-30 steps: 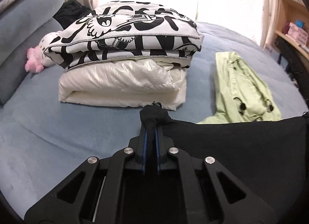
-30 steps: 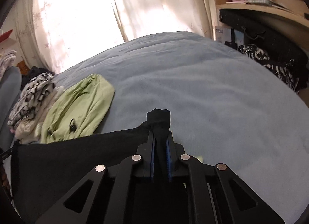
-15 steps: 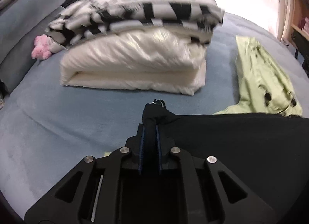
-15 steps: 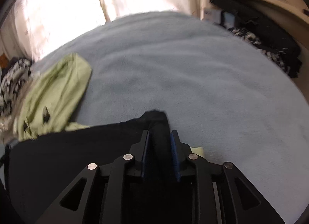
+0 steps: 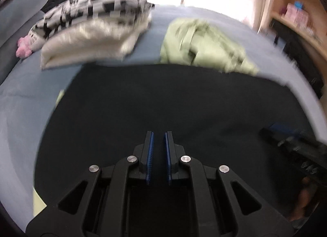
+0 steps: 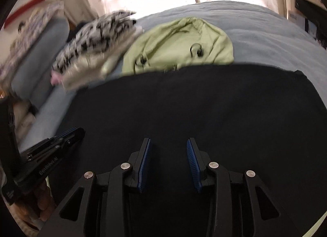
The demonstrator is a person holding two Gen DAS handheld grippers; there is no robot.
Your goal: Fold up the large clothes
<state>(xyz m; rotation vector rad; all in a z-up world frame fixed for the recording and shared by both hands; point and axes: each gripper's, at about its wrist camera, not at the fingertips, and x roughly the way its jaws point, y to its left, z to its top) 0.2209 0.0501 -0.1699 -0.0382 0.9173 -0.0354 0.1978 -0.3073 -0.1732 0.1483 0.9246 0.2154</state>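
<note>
Black garment (image 5: 173,102) flat on bed (image 6: 265,38), directly under and ahead of both grippers, long axis across their line. Right gripper (image 6: 168,145) jaws just been opening, apart, nothing between. Left gripper (image 5: 159,134) narrow gap, empty, no nearer than right. Matte, limp knit, straight far edge. Beyond: green jacket (image 6: 179,42), crumpled; folded stack (image 5: 96,32) far left.

Pink plush toy (image 5: 24,47) beside wooden shelf (image 5: 302,22).
</note>
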